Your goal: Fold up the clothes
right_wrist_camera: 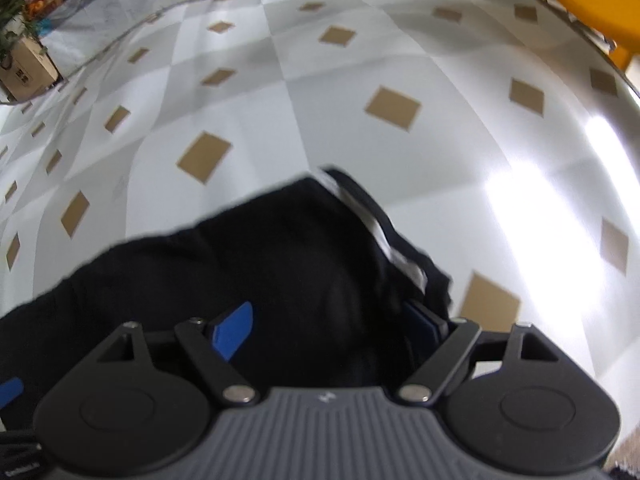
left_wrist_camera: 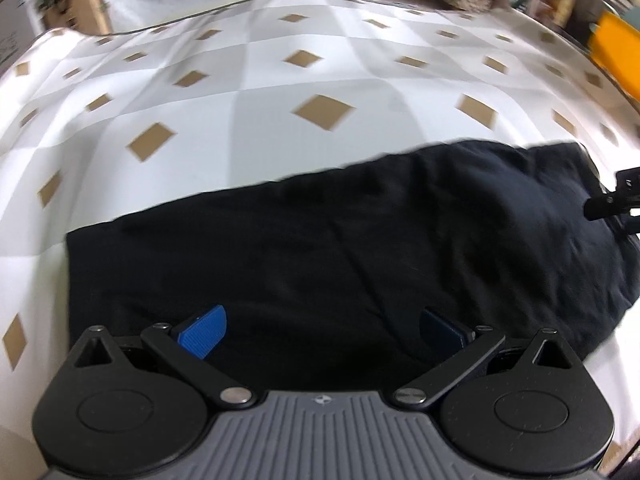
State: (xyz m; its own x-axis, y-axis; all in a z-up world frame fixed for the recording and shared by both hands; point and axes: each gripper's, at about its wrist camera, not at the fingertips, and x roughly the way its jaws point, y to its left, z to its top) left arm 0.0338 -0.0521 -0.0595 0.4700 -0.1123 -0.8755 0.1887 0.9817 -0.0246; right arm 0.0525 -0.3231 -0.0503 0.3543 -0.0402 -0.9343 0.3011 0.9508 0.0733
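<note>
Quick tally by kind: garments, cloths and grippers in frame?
Black garment: 1
Patterned tablecloth: 1
Grippers: 2, the left gripper and the right gripper, both open over the garment
Total: 4

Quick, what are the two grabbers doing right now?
Left gripper: open, over the black cloth garment, holding nothing.
Right gripper: open, over the same garment, holding nothing.

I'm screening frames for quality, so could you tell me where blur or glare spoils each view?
Left wrist view: motion blur smears the tablecloth and the black garment edge. Right wrist view: white glare washes out the cloth at right, and the garment's strap is smeared.
</note>
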